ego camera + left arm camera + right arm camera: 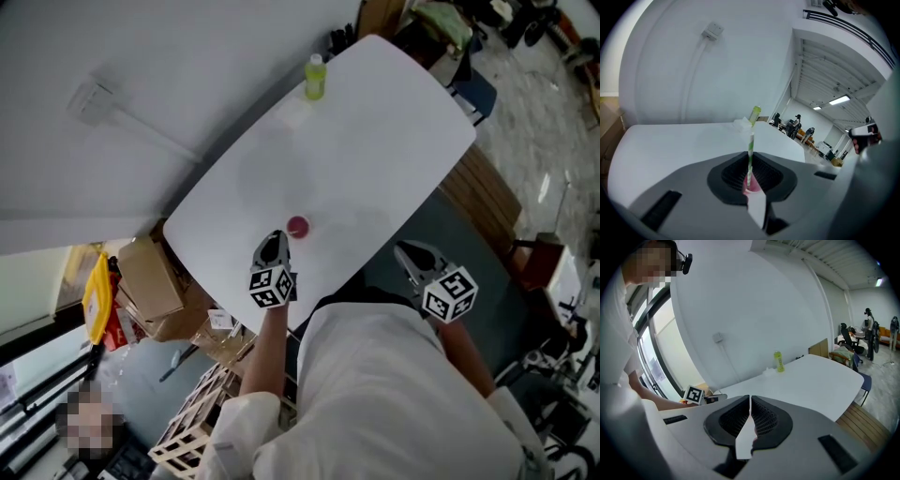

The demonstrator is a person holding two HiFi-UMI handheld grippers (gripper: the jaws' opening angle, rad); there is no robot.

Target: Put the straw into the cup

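Bright, even light; the white counter (375, 122) glares faintly. Gripper views bow toward black-vignetted edges. The left tool (750, 161) looks soft; ceiling lamps (839, 100) glow at two o'clock.

On table (375, 131): cup (298, 226) near front edge; bottle (315, 77) at far end beside wall, well apart from cup; left gripper (273, 242) just left of cup, straw (750, 154) upright, pinched between jaws, lower end at cup; right gripper (409, 251) off table's front right edge, jaws together; cardboard boxes (150, 277) on floor left of table; wooden crate (192, 422) before boxes.
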